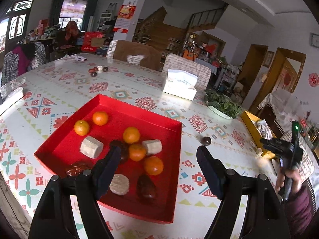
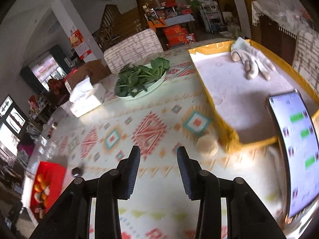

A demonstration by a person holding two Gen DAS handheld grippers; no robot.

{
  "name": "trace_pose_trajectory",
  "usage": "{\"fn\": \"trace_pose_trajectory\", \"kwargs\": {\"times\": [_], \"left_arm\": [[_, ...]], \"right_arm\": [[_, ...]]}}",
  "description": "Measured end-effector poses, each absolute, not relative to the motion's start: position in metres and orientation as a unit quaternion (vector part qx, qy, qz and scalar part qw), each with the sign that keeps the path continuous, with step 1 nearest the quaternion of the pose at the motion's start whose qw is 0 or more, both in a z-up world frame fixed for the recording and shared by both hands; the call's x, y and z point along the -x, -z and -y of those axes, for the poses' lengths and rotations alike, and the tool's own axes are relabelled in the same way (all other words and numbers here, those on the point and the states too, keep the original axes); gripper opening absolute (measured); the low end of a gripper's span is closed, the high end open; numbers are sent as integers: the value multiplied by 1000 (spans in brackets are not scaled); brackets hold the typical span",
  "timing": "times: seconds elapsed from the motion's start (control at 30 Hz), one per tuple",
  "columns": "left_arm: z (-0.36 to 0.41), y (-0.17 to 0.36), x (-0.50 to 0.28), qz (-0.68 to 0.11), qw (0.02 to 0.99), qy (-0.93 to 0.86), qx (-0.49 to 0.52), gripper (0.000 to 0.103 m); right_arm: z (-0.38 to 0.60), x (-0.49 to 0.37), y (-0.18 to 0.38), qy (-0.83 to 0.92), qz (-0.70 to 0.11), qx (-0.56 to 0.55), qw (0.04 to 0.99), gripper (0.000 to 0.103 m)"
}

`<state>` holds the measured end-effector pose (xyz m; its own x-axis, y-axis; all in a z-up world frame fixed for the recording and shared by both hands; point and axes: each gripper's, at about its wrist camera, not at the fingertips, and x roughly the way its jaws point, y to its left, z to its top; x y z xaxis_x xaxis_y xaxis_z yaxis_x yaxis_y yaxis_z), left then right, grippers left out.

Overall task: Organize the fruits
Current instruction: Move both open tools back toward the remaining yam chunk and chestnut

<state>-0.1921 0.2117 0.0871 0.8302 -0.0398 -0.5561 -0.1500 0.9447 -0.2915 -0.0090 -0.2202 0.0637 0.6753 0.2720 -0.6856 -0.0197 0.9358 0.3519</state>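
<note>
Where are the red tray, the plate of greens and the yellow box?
red tray (image 1: 139, 107): left wrist view, on its far wall.
plate of greens (image 2: 153, 86): right wrist view, on the white rim at the near right.
yellow box (image 2: 223, 107): right wrist view, on its left wall.

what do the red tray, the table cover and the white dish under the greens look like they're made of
Red tray: likely matte cardboard; thin, straight folded walls, sharp corners, no glare.
Table cover: probably glossy printed plastic or oilcloth; window light reflects off the pattern.
White dish under the greens: looks like glazed ceramic or smooth plastic; the shiny rim leaves it open.
</note>
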Motion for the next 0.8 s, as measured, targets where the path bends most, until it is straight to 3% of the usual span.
{"fn": "trace_pose_trajectory", "kwargs": {"times": [0.37,0.57,0.67,0.8], "left_arm": [[-207,-78,184,-306,937,-10,170,78],[-208,-74,183,-310,934,0,179,78],[-206,-75,184,-309,935,2,176,78],[-201,-74,183,-313,934,6,173,78]], "right_arm": [[215,-31,-39,1,-433,-53,900,43],[218,-14,-42,-44,-458,-97,883,43],[222,4,-49,-156,-460,-177,856,45],[220,25,-65,-109,-417,-119,894,45]]}}
